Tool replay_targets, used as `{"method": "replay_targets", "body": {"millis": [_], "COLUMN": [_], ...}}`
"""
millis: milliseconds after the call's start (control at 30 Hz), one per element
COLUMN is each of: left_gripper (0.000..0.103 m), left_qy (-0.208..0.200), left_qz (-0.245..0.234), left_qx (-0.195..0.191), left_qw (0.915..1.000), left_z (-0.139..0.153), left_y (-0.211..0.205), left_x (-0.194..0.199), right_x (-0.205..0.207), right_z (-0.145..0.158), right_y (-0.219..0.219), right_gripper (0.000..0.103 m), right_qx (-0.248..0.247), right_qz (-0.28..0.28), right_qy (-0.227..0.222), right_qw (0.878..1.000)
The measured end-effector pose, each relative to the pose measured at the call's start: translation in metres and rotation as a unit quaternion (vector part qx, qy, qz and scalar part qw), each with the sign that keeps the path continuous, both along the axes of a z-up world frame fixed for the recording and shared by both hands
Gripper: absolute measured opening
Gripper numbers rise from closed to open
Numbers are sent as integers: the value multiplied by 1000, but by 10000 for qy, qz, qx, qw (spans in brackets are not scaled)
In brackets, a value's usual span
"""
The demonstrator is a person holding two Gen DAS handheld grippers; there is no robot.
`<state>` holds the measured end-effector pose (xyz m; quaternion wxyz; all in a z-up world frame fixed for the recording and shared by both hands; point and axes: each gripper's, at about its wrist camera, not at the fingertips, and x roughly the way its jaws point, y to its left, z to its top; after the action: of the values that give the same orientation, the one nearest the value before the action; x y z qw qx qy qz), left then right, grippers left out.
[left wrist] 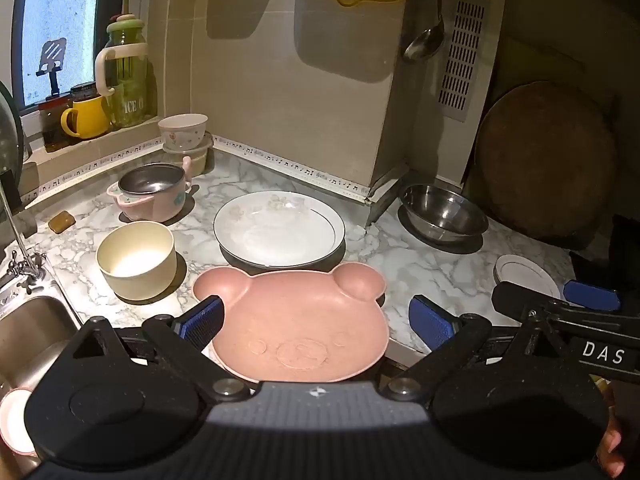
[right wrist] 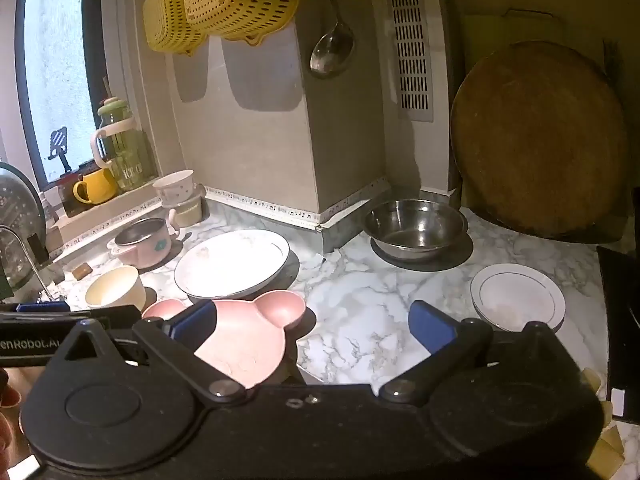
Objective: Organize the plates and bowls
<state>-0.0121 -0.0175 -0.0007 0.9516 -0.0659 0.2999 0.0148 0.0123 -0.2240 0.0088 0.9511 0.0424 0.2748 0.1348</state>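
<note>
Both tools stand wide apart and hold nothing. The left tool hangs over the pink bear plate, which lies flat at the near edge of the marble desk; the plate shows between the blue pads but they do not press on it. The right tool is over bare marble, with the bear plate under its left finger and a small white plate just beyond its right finger.

Behind the bear plate lies a large white plate, very near to it. To the left of it stands a cream bowl, near the sink. Farther back is a pink pot with a steel inside, and then a white bowl stacked on a container in the corner. On the right, by the wall, sits a steel bowl, with a round wooden board leaning behind it.
</note>
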Motion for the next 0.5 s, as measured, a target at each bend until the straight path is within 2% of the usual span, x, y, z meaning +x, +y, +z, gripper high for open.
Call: {"method": "replay_targets", "body": {"millis": [500], "left_gripper": [99], "left_qy": [16], "left_qz": [-25], "left_qx": [-122], "left_qw": [9999], "left_z": [1], "left_y": [-4], "left_x": [-4], "right_x": [-6], "right_z": [2], "right_y": [-4], "right_gripper": [103], "right_qx": [6], "right_qz": [22], "right_qy": [-125], "right_qw": [9999]}}
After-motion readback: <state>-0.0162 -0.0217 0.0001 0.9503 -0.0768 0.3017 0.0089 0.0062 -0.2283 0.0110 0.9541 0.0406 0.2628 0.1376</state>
